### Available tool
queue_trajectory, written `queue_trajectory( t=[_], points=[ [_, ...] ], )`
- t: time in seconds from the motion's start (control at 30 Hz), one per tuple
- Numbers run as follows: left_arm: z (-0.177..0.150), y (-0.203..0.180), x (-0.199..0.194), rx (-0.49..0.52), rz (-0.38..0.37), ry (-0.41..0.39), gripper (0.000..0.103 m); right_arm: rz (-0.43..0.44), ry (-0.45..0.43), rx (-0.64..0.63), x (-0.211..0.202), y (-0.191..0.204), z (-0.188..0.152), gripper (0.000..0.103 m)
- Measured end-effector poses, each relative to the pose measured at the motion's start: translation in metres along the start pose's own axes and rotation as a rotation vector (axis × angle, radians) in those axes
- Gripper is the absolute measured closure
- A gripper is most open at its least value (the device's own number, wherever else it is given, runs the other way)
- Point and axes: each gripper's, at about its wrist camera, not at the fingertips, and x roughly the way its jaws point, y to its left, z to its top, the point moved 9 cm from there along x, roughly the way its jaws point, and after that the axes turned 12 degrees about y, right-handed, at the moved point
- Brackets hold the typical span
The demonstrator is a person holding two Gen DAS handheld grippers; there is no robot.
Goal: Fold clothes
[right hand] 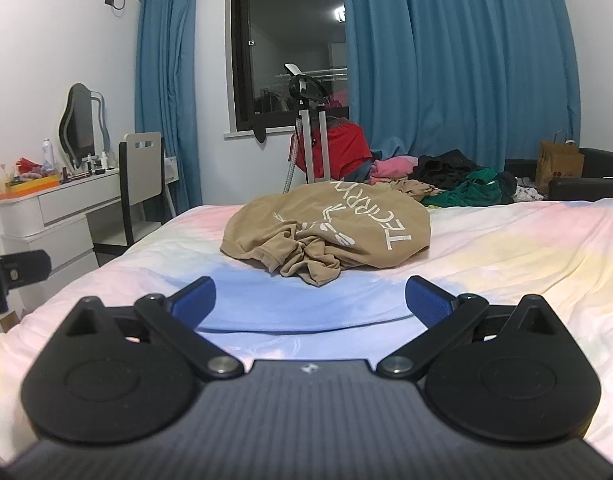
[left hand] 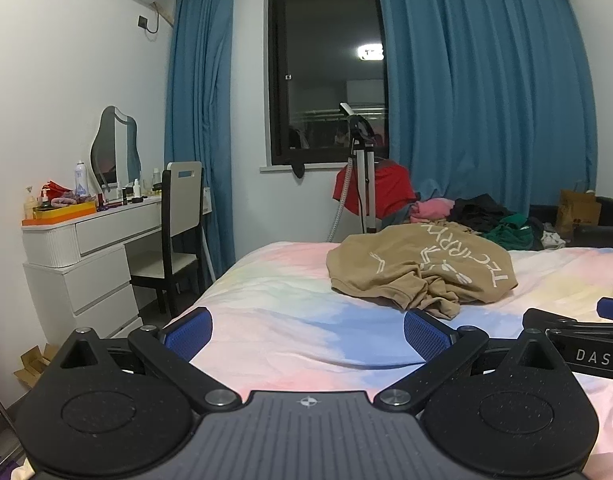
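Jaws on both the left gripper (left hand: 308, 330) and right gripper (right hand: 310, 300) gape wide, holding nothing. That tan shirt (right hand: 326, 232) sits bunched up on the bed (right hand: 506, 248), so pinching a fold could easily grab several layers at once.

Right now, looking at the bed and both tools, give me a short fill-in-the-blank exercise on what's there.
1. The crumpled garment on the bed with white lettering, the shirt, is ____ in colour.
2. The left tool and the right tool both have their jaws ____.
3. The curtains beside the window are ____.
4. The chair stands at the white ____.

Missing words: tan; open; blue; dresser
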Motion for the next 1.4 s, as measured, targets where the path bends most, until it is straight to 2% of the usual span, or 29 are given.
queue_trajectory(
  t=[0.3,0.67,1.17,1.2,1.33,1.4],
  points=[
    [-0.003,0.013,-0.008,-0.015,-0.001,-0.016,0.0,-0.009,-0.009,-0.017,0.0,0.0,-0.004,0.0],
    [0.0,0.009,-0.005,-0.019,0.017,-0.013,0.0,-0.025,-0.003,-0.019,-0.004,0.001,-0.002,0.0],
    [-0.003,0.009,0.001,-0.019,0.023,0.003,0.0,-0.029,-0.02,0.031,-0.013,-0.001,0.004,0.0],
    [-0.003,0.009,0.001,-0.02,0.021,0.001,0.0,-0.025,-0.044,0.035,-0.018,-0.001,0.008,0.0],
    [-0.004,0.006,0.006,-0.018,-0.007,-0.002,0.0,-0.056,-0.235,0.003,-0.056,0.004,0.038,0.0],
    [-0.004,0.0,0.012,0.009,-0.011,-0.003,0.0,-0.019,-0.293,0.034,-0.068,0.005,0.059,0.0]
  ],
)
